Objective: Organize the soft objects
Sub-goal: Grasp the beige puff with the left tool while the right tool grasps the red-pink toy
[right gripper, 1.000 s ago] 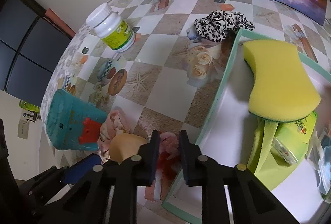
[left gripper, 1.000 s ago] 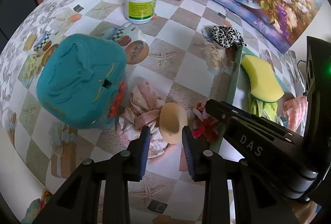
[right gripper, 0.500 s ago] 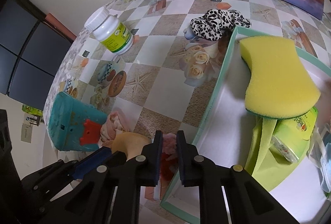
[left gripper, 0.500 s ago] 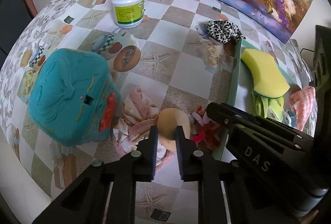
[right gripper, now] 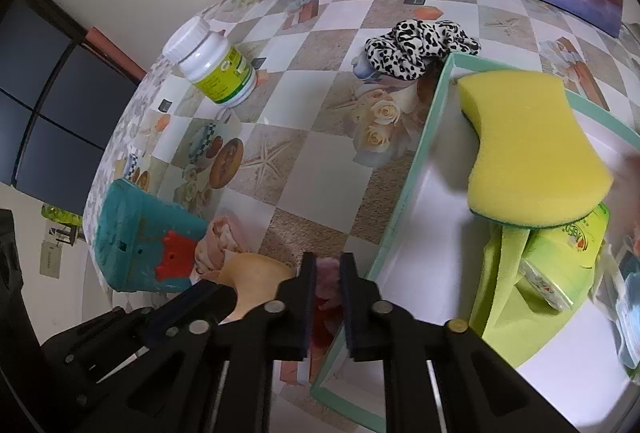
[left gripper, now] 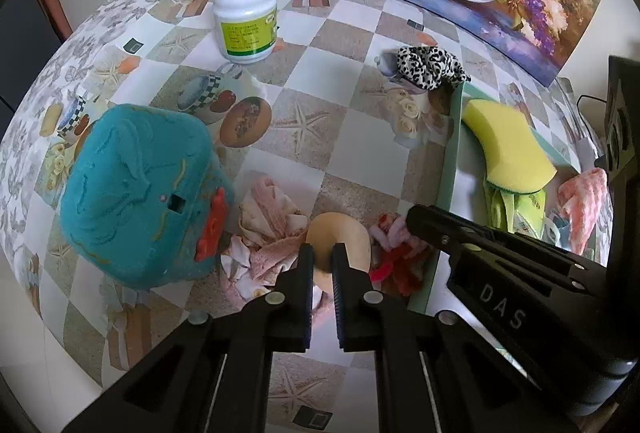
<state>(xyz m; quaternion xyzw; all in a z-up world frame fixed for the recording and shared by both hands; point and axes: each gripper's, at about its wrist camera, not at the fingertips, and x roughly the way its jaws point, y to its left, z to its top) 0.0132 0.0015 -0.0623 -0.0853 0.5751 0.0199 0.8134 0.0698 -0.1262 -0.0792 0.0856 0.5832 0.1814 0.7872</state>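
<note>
Left wrist: smooth round tan puff (left gripper: 340, 245) beside crumpled pink cloth (left gripper: 268, 221).

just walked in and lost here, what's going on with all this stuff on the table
A person is sorting soft things with two handheld grippers. The left gripper is closing on a round tan sponge puff; the right gripper is shut on a pink and red fluffy fabric piece beside it. A mint-rimmed white tray already holds a yellow curved sponge and a green cloth. A leopard-print scrunchie and a crumpled pink cloth lie outside the tray.
</note>
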